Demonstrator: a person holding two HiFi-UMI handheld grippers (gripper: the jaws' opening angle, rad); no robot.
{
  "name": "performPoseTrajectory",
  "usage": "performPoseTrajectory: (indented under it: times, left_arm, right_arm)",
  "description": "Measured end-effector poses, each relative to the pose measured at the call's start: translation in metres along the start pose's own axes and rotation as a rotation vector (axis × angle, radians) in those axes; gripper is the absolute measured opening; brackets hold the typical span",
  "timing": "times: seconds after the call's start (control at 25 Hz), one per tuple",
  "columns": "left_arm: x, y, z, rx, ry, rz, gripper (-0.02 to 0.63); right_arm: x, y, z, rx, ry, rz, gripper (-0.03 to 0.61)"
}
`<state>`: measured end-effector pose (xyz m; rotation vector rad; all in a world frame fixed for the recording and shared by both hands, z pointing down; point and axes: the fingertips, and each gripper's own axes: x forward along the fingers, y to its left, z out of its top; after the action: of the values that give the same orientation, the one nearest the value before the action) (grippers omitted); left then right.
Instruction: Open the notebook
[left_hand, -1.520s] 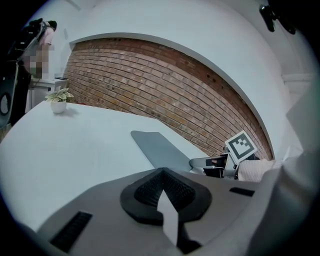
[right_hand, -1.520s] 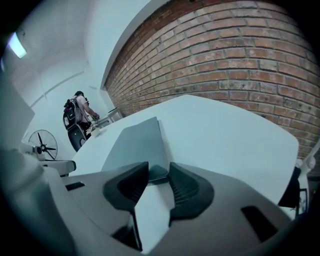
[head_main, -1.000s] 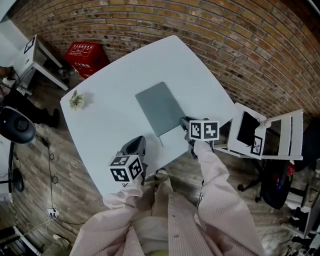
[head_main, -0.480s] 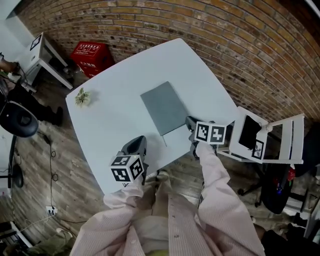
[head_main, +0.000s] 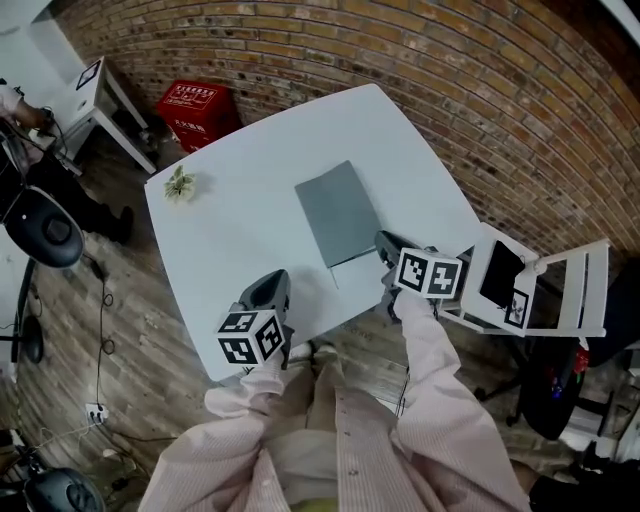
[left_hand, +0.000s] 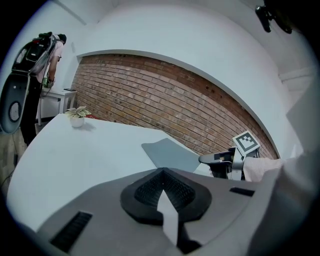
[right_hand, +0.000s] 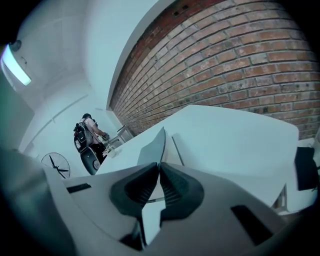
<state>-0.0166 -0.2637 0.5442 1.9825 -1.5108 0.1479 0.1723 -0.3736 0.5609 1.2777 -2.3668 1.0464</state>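
A grey notebook (head_main: 340, 212) lies on the white table (head_main: 250, 220). My right gripper (head_main: 386, 247) is at its near right corner. In the right gripper view its jaws (right_hand: 159, 167) have just been closing and now pinch the grey cover (right_hand: 155, 146), whose corner stands lifted above the table. My left gripper (head_main: 270, 290) hovers over the table's near edge, left of the notebook, shut with nothing in it (left_hand: 161, 172). From the left gripper view the notebook (left_hand: 170, 154) lies ahead, with the right gripper (left_hand: 217, 159) at its right end.
A small potted plant (head_main: 180, 184) stands at the table's far left corner. On the floor are a red crate (head_main: 197, 107), a black office chair (head_main: 40, 235) and white folding furniture (head_main: 520, 280) on the right. Behind runs a brick wall (head_main: 450, 80).
My right gripper stayed at the notebook's near right corner and rose a little with the cover's edge. My left gripper barely shifted. The head view drifted, so the table sits further right.
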Motion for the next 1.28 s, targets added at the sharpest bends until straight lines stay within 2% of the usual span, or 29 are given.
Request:
performPoseTrajectory:
  times: [0.68, 1.28]
  left_arm:
    - [-0.050, 0.032, 0.008, -0.010, -0.037, -0.007, -0.006]
    - [-0.082, 0.055, 0.016, -0.007, -0.063, -0.013, -0.006]
  right_arm:
    - [-0.015, 0.079, 0.008, -0.208, -0.071, -0.039, 0.024]
    - [-0.013, 0.129, 0.002, -0.291, -0.101, -0.067, 0.025]
